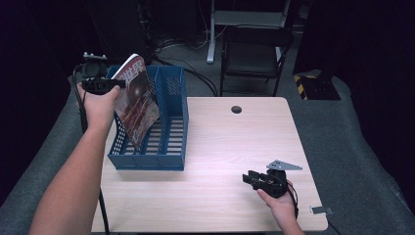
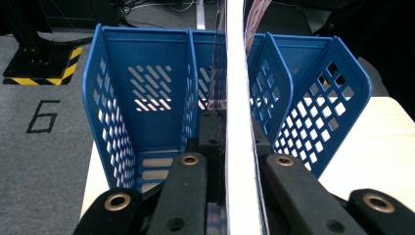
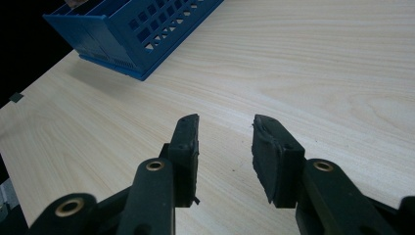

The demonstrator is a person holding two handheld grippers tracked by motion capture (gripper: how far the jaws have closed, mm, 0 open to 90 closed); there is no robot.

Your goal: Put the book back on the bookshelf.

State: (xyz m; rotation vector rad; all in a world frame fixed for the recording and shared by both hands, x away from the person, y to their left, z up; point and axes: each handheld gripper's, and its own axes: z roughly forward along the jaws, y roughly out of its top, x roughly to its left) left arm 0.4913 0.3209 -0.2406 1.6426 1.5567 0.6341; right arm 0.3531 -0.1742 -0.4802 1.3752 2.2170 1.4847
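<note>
A blue slotted file rack [image 1: 171,122] stands at the table's left side. A magazine with a dark red cover [image 1: 139,100] is tilted in the rack's left compartment, its lower edge down inside. My left gripper [image 1: 100,84] is shut on the magazine's upper left edge. In the left gripper view the magazine's white edge [image 2: 238,98] runs straight up between the black jaws, with the rack [image 2: 147,98] behind it. My right gripper [image 1: 252,178] rests low over the table at the front right, open, with nothing between its pads [image 3: 188,142].
The light wooden table [image 1: 230,142] has a round cable hole [image 1: 236,109] near its far edge. A black chair [image 1: 254,54] stands behind the table. A yellow and black striped block [image 2: 44,63] lies on the grey floor.
</note>
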